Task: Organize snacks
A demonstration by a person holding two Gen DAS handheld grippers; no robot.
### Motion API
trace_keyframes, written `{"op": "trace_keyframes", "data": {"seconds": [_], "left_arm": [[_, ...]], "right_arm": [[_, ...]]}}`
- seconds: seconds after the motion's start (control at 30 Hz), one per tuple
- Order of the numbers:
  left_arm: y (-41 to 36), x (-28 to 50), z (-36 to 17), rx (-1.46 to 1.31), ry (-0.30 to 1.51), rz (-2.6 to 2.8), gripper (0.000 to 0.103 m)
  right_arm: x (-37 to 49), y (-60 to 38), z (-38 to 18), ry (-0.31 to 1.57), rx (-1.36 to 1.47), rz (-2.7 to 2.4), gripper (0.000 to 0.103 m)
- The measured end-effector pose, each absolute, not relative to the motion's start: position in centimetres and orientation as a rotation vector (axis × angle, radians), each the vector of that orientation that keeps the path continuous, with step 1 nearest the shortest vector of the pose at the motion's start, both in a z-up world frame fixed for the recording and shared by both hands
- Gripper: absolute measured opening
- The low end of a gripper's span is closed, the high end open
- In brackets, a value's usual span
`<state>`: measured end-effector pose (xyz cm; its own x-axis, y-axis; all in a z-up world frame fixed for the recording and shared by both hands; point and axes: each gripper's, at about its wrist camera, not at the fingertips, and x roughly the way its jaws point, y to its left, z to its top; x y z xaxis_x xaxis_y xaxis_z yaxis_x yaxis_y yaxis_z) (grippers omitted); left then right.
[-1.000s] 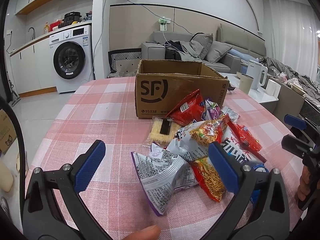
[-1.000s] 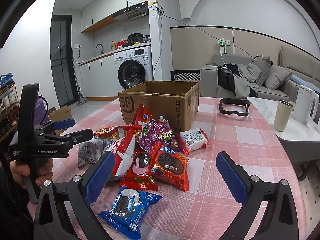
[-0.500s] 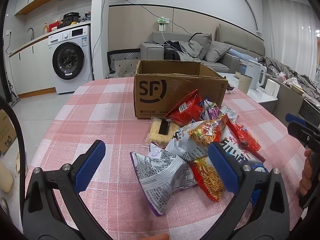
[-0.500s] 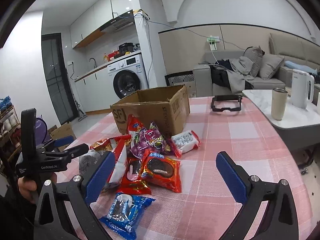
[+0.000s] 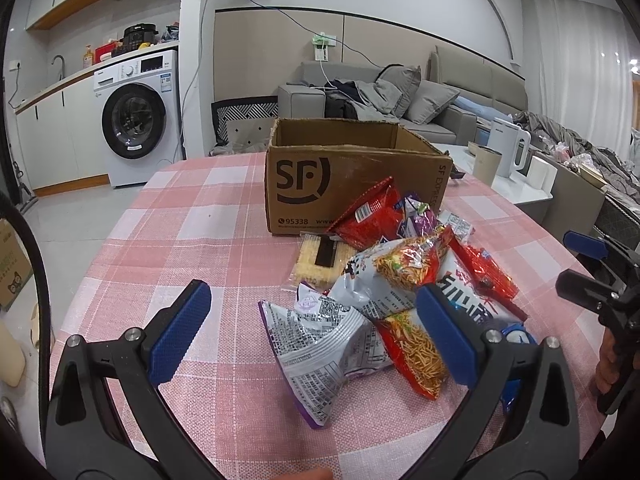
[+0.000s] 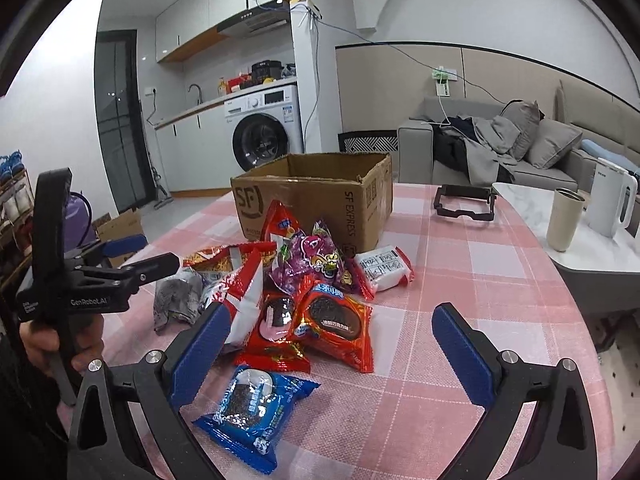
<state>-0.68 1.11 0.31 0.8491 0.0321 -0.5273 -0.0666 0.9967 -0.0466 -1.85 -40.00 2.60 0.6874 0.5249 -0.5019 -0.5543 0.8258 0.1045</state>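
Two grippers hover above the pile, nothing picked up yet. The left gripper has its blue pads spread wide and empty, framing the silver crinkled packet at the near edge of the heap. The right gripper is just as wide and empty, with the blue cookie packet lying low between its pads.

The snacks lie heaped on the pink checked tablecloth, just in front of the open SF cardboard box, which I judge to be where they go. Best to start with an outlying packet (the blue one or the silver one sits clear of the rest), pinching a sealed end rather than the puffed middle, so neighbours are not dragged along.

The red cookie packets overlap each other and the purple bag, so they are poor first picks. A black frame lies on the cloth well apart; the beige tumbler and white kettle stand on a side surface.
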Motion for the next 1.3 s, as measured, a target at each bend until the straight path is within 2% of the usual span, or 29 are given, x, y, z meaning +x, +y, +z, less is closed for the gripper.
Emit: {"op": "trace_keyframes", "data": {"seconds": [0.2, 0.67, 0.83, 0.97, 1.1, 1.3], "left_arm": [[0.5, -0.4, 0.0, -0.024, 0.599, 0.032, 0.102], [2.0, 2.3, -3.1, -0.052, 0.791, 0.044, 0.102], [1.8, 3.0, -3.6, -0.025, 0.821, 0.031, 0.102], [1.7, 3.5, -3.9, -0.004, 0.845, 0.014, 0.102], [1.6, 4.2, -4.1, 0.003, 0.855, -0.017, 0.097], [1.6, 5.2, -4.8, -0.024, 0.895, -0.100, 0.077]], "right_arm": [[-1.5, -38.9, 1.9, 0.636, -0.135, 0.573, 0.102], [-2.1, -37.6, -1.2, 0.865, -0.092, 0.625, 0.102], [-2.3, -37.2, -2.1, 0.927, -0.074, 0.646, 0.089], [-2.4, -36.5, -2.3, 0.942, -0.083, 0.643, 0.084], [-2.7, -35.6, -2.4, 0.938, -0.124, 0.632, 0.081], [-2.7, -35.7, -2.3, 0.959, -0.122, 0.615, 0.079]]}}
